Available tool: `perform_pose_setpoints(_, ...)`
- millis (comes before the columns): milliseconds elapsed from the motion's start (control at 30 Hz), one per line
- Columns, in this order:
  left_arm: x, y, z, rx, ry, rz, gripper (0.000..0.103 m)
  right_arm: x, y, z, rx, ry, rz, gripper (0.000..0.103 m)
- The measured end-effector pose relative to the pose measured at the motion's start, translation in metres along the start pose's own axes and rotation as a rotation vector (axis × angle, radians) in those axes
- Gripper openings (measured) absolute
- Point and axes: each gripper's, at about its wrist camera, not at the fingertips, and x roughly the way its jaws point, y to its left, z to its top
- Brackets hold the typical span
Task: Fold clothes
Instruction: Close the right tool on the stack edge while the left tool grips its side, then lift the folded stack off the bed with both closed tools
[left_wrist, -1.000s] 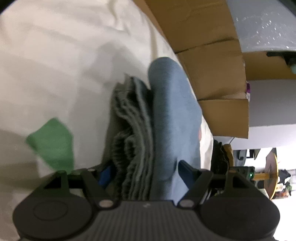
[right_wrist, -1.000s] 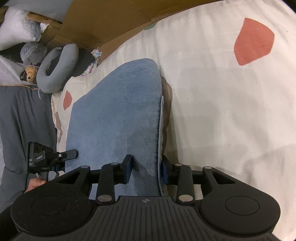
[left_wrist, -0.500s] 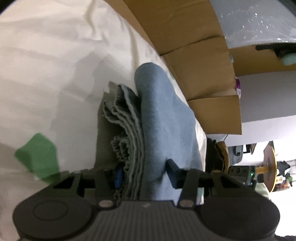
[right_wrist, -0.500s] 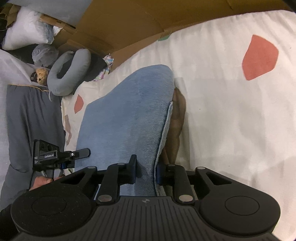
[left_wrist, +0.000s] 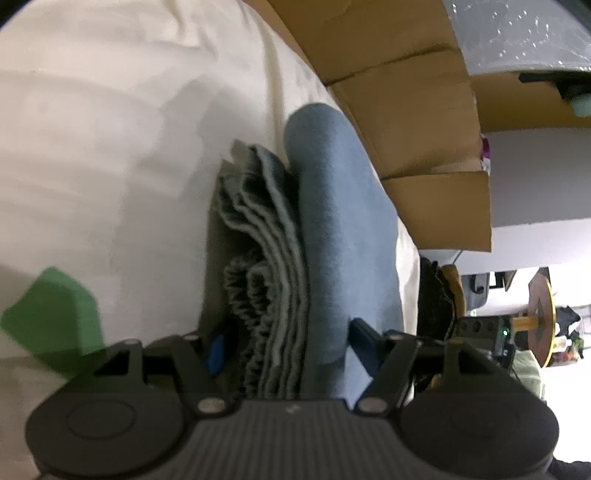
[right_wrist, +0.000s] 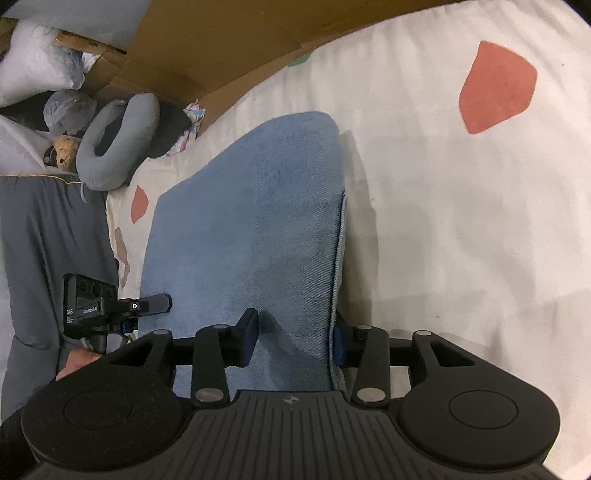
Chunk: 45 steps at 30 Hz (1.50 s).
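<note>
A folded blue denim garment (left_wrist: 343, 236) lies on the white bed sheet (left_wrist: 103, 155), its stacked grey-blue layers (left_wrist: 273, 258) facing the left wrist camera. My left gripper (left_wrist: 290, 345) straddles the near end of that stack. Its jaws are opening, and the pads stand just off the cloth on both sides. In the right wrist view the same garment (right_wrist: 251, 221) shows its flat top and its seamed right edge. My right gripper (right_wrist: 293, 339) has that edge between its fingers; its jaws are opening too, leaving a pinched crease beside the left pad.
Brown cardboard (left_wrist: 406, 92) walls the far side of the bed. The sheet carries a green patch (left_wrist: 55, 314) and red patches (right_wrist: 496, 86). A grey neck pillow (right_wrist: 110, 144), a small teddy bear and white pillows lie at the left. A hand (right_wrist: 79, 363) holds the other gripper.
Both grippers squeezed the garment half a second ago and have since widened. The left view has slid slightly along the stack; the right view is almost unchanged.
</note>
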Motion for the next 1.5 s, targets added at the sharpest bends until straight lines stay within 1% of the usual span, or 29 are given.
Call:
perform_pose_setpoints(67,0.006,-0.003,0.001,0.013,0.012,-0.004,0.067,0.006,-0.001,-0.001,0.003,0.002,0.004,0.042)
perform_pose_setpoints(100,0.007,-0.005,0.001,0.020,0.013,-0.001,0.061,0.007,-0.001,-0.001,0.004,-0.001,0.008,0.043)
perform_pose_setpoints(133,0.007,-0.007,0.002,0.025,0.008,-0.003,0.058,0.008,-0.002,-0.002,0.005,-0.007,0.014,0.042)
perform_pose_setpoints(200,0.004,-0.010,0.001,0.030,0.004,0.001,0.053,0.006,-0.001,-0.003,-0.005,-0.014,0.023,0.035)
perform_pose_setpoints(267,0.003,-0.015,0.000,0.044,0.001,0.012,0.050,0.003,0.000,-0.004,-0.018,-0.018,0.032,0.025)
perform_pose_setpoints(333,0.001,-0.019,0.000,0.045,-0.004,0.013,0.048,-0.002,0.005,-0.004,-0.040,-0.027,0.039,0.021)
perform_pose_setpoints(500,-0.007,-0.029,-0.003,0.051,-0.023,0.019,0.044,-0.014,0.021,-0.004,-0.084,-0.048,0.038,0.020)
perform_pose_setpoints(700,-0.017,-0.041,-0.007,0.028,-0.043,0.057,0.042,-0.018,0.044,-0.004,-0.110,-0.069,-0.010,0.019)
perform_pose_setpoints(800,-0.027,-0.054,-0.008,0.022,-0.053,0.080,0.042,-0.022,0.061,-0.004,-0.129,-0.072,-0.016,0.019)
perform_pose_setpoints(967,-0.052,-0.086,-0.007,0.022,-0.073,0.104,0.042,-0.040,0.088,-0.002,-0.146,-0.086,-0.006,0.019)
perform_pose_setpoints(1200,-0.092,-0.139,-0.007,0.020,-0.108,0.139,0.042,-0.081,0.131,0.006,-0.182,-0.107,0.021,0.019)
perform_pose_setpoints(1333,-0.113,-0.182,-0.009,0.037,-0.112,0.165,0.042,-0.107,0.157,0.013,-0.179,-0.106,0.048,0.019)
perform_pose_setpoints(1500,-0.151,-0.228,-0.009,0.044,-0.154,0.184,0.042,-0.141,0.201,0.022,-0.216,-0.120,0.058,0.019)
